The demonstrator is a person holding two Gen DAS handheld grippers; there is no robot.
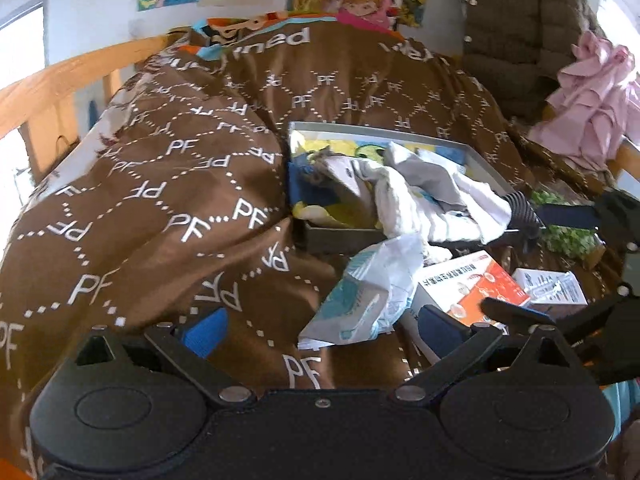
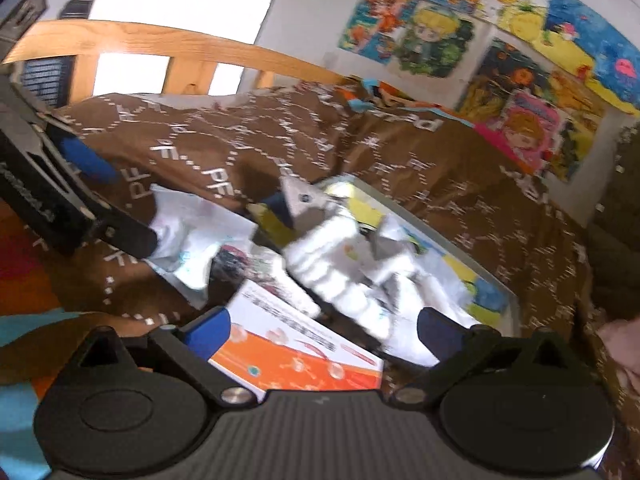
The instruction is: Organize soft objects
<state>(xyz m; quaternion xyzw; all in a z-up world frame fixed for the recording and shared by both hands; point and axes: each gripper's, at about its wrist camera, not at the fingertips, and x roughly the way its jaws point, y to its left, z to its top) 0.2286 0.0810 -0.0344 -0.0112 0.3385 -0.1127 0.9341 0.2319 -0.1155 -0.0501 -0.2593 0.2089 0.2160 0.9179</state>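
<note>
A grey shallow box [image 1: 380, 130] lies on the brown patterned blanket [image 1: 180, 184], with colourful soft items inside. A white and grey cloth [image 1: 424, 204] spills over its front edge. My left gripper [image 1: 322, 332] is open low over the blanket, and a crumpled white and teal plastic bag [image 1: 368, 292] lies just ahead between its fingers. My right gripper [image 2: 324, 330] is open too, hovering over an orange and white carton [image 2: 296, 348]. The white cloth [image 2: 344, 264], blurred, drapes out of the box [image 2: 512, 296] right in front of it. Neither gripper holds anything.
A small white carton [image 1: 552, 288] lies beside the orange carton [image 1: 468, 284]. A pink garment [image 1: 592, 108] and a brown padded jacket [image 1: 520, 28] sit at the back right. A wooden bed rail [image 1: 48, 84] runs along the left. Posters cover the wall.
</note>
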